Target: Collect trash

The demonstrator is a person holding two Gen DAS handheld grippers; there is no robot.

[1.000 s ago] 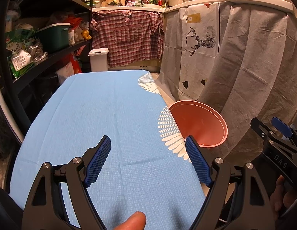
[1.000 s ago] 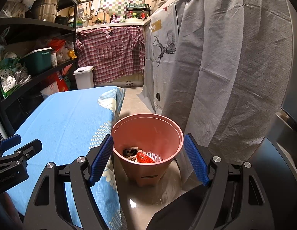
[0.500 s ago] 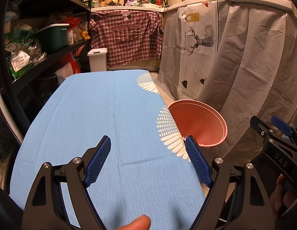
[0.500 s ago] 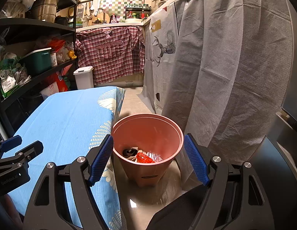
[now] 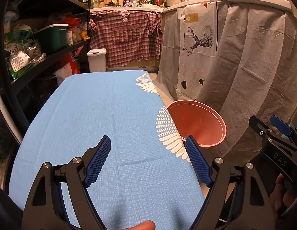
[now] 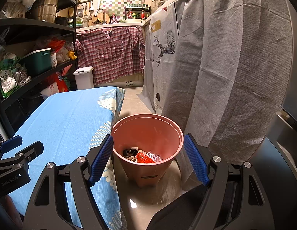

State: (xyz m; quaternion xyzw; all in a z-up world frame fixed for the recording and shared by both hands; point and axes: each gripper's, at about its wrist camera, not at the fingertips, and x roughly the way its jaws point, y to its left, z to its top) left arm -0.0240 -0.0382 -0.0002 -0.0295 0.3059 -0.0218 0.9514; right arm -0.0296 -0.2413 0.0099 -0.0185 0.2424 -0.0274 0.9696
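A pink waste bin (image 6: pixel 148 134) stands on the floor beside the table's right edge, with red, clear and dark scraps of trash (image 6: pixel 143 156) at its bottom. My right gripper (image 6: pixel 148 157) hovers open above and in front of the bin, nothing between its blue pads. In the left wrist view the bin (image 5: pixel 198 123) pokes out past the table edge. Over the bare blue tablecloth (image 5: pixel 102 115) my left gripper (image 5: pixel 148 159) stands open and empty. No trash shows on the cloth.
Dark shelves (image 5: pixel 43 53) full of packets and a green box line the left side. A grey drape (image 6: pixel 225 67) hangs close behind the bin. A small white lidded bin (image 5: pixel 96 60) and a plaid shirt (image 5: pixel 125 38) are at the far end. A fingertip (image 5: pixel 140 226) shows at the bottom.
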